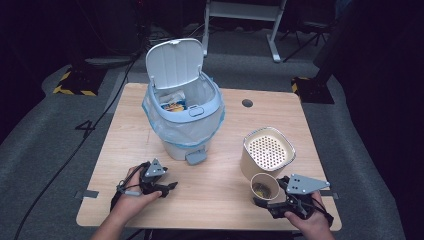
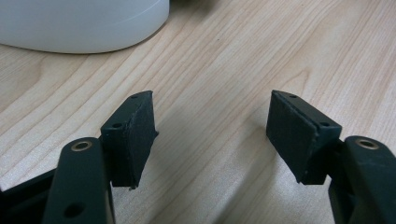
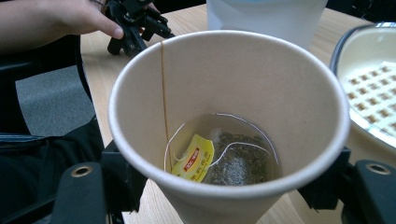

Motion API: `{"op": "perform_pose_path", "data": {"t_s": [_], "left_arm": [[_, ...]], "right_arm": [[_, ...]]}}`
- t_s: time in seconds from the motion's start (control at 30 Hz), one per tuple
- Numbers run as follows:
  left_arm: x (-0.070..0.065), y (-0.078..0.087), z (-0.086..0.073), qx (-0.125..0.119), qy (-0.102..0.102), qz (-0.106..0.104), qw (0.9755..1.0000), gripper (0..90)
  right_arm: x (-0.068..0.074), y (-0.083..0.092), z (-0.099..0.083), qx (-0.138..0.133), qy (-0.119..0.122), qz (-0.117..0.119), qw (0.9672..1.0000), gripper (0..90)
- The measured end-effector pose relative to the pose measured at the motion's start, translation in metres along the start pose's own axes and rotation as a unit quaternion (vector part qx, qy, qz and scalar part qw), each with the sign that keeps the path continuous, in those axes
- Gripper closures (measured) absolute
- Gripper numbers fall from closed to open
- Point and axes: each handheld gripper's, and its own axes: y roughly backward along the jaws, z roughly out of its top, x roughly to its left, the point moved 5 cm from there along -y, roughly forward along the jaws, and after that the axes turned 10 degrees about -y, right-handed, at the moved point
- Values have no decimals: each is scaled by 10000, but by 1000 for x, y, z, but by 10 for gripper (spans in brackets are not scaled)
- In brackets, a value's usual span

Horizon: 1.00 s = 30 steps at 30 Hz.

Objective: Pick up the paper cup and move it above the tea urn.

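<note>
Right hand-held gripper [image 1: 264, 203] pinching the paper cup [image 3: 229, 126] between its jaws, teabag [image 3: 224, 161] inside; left hand-held gripper [image 2: 210, 126] spread, over bare counter [image 1: 210, 200].

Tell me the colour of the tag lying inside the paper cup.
Yellow with red print; the tag shows best in the right gripper view, inside the paper cup.

Bare worktop [image 1: 210, 192] runs along the near edge between the left tool [image 1: 159, 184] and the paper cup [image 1: 265, 186]. Pedal bin [image 1: 184, 112], lid up, blocks the far-left centre. Tan strainer container [image 1: 267, 152] stands just behind the cup, closing the right side. Far-right corner open apart from a cable hole [image 1: 247, 103].
</note>
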Motion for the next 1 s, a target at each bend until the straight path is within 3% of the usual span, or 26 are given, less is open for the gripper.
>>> {"op": "perform_pose_path", "data": {"t_s": [0.33,0.53,0.73,0.8,1.0], "left_arm": [[0,0,0,2,13,-7,10000,325],[0,0,0,7,3,0,10000,325],[0,0,0,7,5,-1,10000,324],[0,0,0,8,5,0,10000,325],[0,0,0,8,4,1,10000,324]], "right_arm": [[2,24,31,-158,16,-50,9999,303],[-6,37,51,-250,1,-146,9996,303],[-21,42,65,-354,-103,-204,9991,303],[-33,42,72,-416,-173,-269,9986,304],[-53,43,85,-490,-90,-486,9976,305]]}}
